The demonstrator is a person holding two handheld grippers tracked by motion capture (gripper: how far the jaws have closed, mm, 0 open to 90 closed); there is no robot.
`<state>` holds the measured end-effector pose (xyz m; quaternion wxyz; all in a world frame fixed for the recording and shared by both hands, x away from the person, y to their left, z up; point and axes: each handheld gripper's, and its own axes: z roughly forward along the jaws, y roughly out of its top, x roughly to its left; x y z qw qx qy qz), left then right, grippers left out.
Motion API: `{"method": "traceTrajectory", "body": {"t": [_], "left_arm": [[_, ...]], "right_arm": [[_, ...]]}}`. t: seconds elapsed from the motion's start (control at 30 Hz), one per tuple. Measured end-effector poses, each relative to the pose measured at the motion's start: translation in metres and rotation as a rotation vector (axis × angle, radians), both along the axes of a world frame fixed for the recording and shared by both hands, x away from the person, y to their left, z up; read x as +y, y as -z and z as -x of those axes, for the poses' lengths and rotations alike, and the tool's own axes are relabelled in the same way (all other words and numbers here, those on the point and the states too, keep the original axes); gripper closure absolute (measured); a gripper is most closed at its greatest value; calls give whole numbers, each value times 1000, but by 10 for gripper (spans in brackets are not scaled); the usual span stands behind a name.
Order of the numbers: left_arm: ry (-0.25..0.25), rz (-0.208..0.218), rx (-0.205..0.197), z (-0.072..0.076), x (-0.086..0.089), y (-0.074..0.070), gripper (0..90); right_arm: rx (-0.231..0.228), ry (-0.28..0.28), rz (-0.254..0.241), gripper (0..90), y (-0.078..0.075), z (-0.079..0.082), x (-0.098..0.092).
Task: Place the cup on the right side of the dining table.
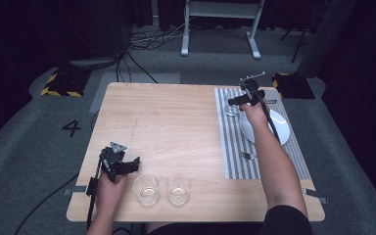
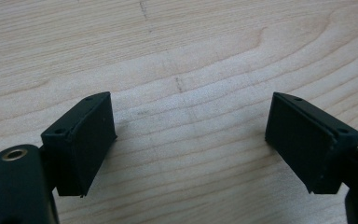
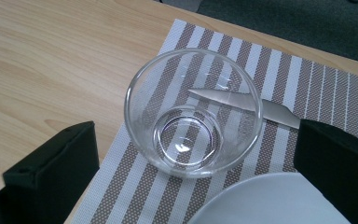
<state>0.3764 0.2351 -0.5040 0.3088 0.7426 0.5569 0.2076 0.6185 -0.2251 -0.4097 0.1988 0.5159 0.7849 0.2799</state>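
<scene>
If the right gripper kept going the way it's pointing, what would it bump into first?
Most likely the clear glass on the striped placemat. It sits straight ahead between the open jaws of the right gripper, apart from both, though depth is hard to judge.

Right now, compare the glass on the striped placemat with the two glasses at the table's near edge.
The placemat glass stands alone on the striped placemat beside the white plate; the near-edge glasses stand paired on bare wood. The first sits between the right hand-held gripper's open jaws; the pair is untouched. All are clear, upright, empty.

From above the near edge we look forward and down over the whole table. Each gripper camera sits close, facing down; the right shares the striped placemat with ours.
</scene>
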Motion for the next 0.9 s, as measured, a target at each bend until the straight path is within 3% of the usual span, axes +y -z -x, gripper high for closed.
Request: {"method": "traceTrajectory", "body": {"t": [0.4,0.9], "left_arm": [[0,0,0,0,0,0,162],[-3,0,2,0,0,0,162]], "right_arm": [[-30,-45,-4,5,-36,40,-3],[-51,-83,-23,5,-65,85,-23]]}}
